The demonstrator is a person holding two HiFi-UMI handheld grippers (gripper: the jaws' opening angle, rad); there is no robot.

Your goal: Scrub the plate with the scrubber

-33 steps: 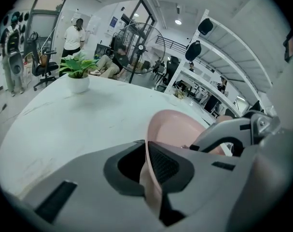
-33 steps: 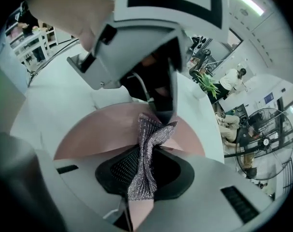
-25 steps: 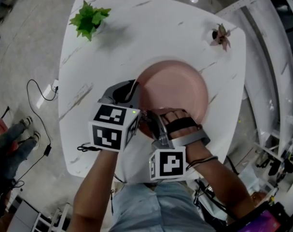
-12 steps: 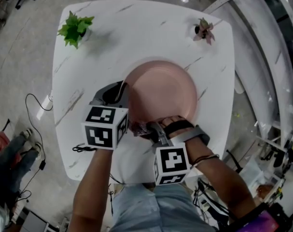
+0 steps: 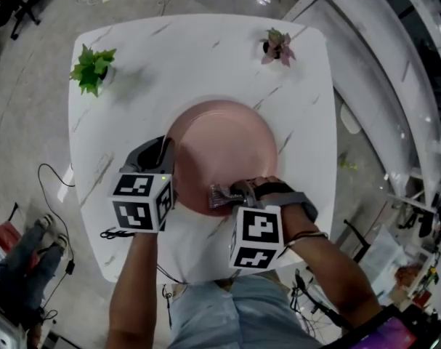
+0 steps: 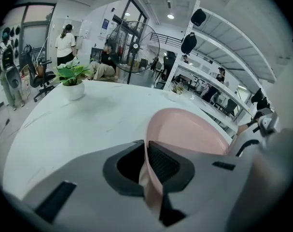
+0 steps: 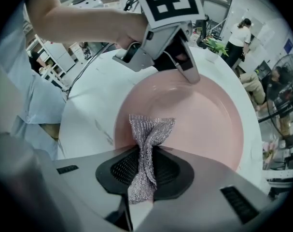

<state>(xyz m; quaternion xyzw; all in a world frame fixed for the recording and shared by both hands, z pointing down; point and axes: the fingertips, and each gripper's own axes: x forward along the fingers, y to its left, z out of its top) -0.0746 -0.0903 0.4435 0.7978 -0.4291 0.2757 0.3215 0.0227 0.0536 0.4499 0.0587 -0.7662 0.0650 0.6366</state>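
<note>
Scrubber (image 7: 151,129), pinched in right hand-held gripper (image 7: 145,154), overhangs the plate (image 7: 204,115).

The left forearm (image 5: 136,282) and right forearm (image 5: 330,269) reach up from the frame's bottom edge. Left of centre, the left gripper (image 5: 164,153) is clamped on the plate (image 5: 220,140) rim. Just right of it, the right gripper (image 5: 226,193) pinches the scrubber (image 7: 146,135).

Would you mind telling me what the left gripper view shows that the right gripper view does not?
Only the left gripper view: the rim of the pink plate seen edge-on, pinched between the jaws of the left gripper. Only the right gripper view: the right gripper shut on the silver mesh scrubber at the plate's near rim, and the left gripper's marker cube. Both: the plate, the white table and the green potted plant.
</note>
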